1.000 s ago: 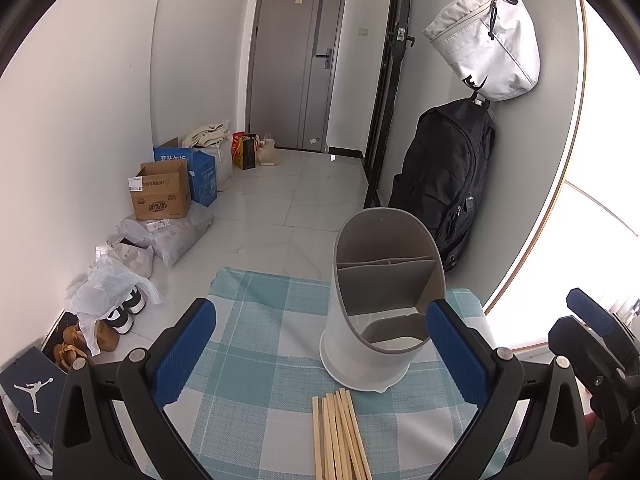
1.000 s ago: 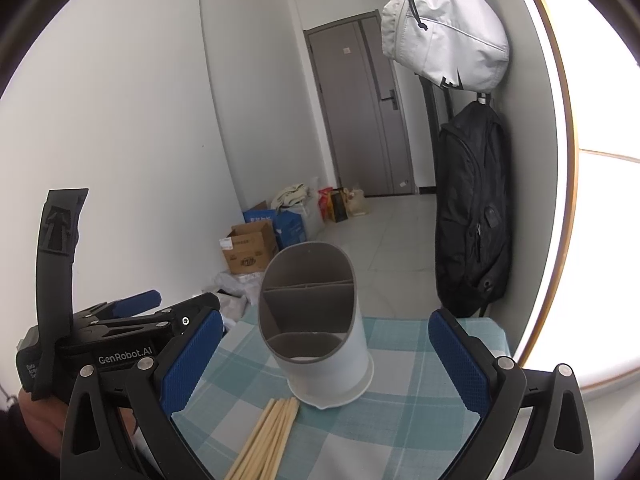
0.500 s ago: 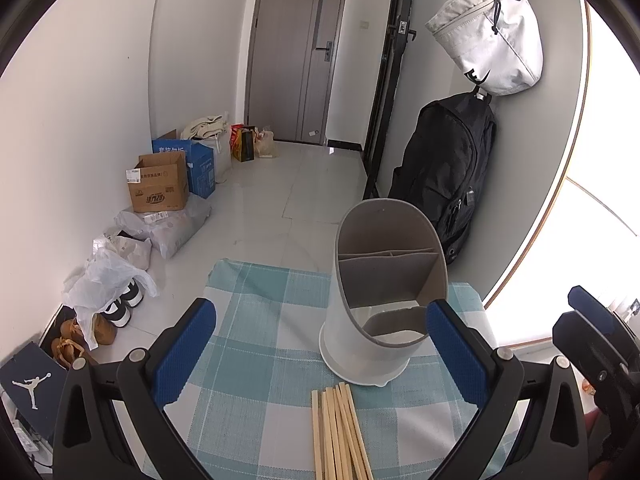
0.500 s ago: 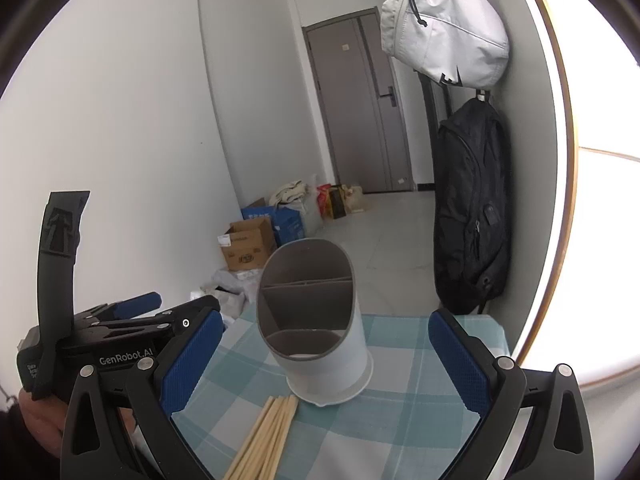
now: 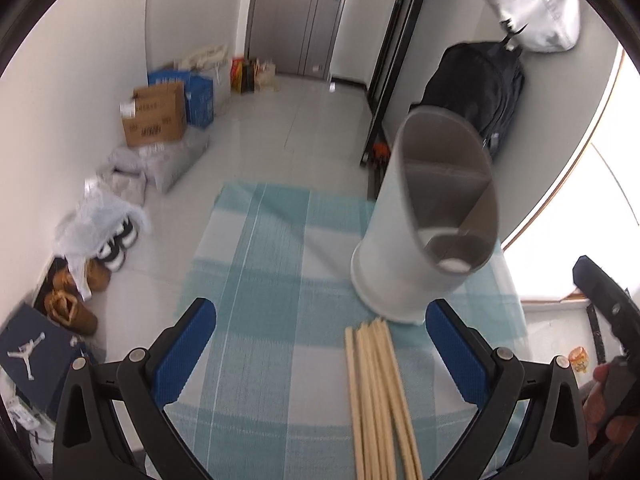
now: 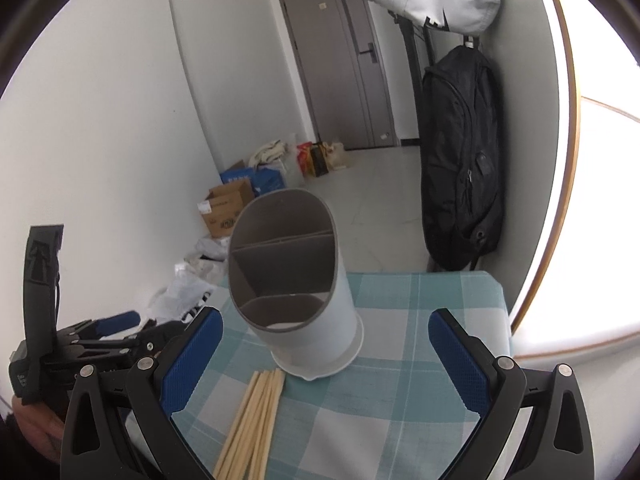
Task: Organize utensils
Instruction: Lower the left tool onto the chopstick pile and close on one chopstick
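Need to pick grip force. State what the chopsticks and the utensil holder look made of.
Chopsticks: probably bamboo or light wood, unfinished; pale tan, matte, squared sticks.
Utensil holder: likely moulded plastic, matte to satin; smooth white outside, grey dividers inside.

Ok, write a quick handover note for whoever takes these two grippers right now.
Left gripper: open, empty, above the checked cloth.
Right gripper: open, empty, facing the holder.
Chopsticks: one bundle flat on the cloth, tips at the base of the utensil holder.
Holder: upright, divided, compartments look empty.
Done: nothing placed yet.
Left: grasp the chopsticks and stand them in a compartment.
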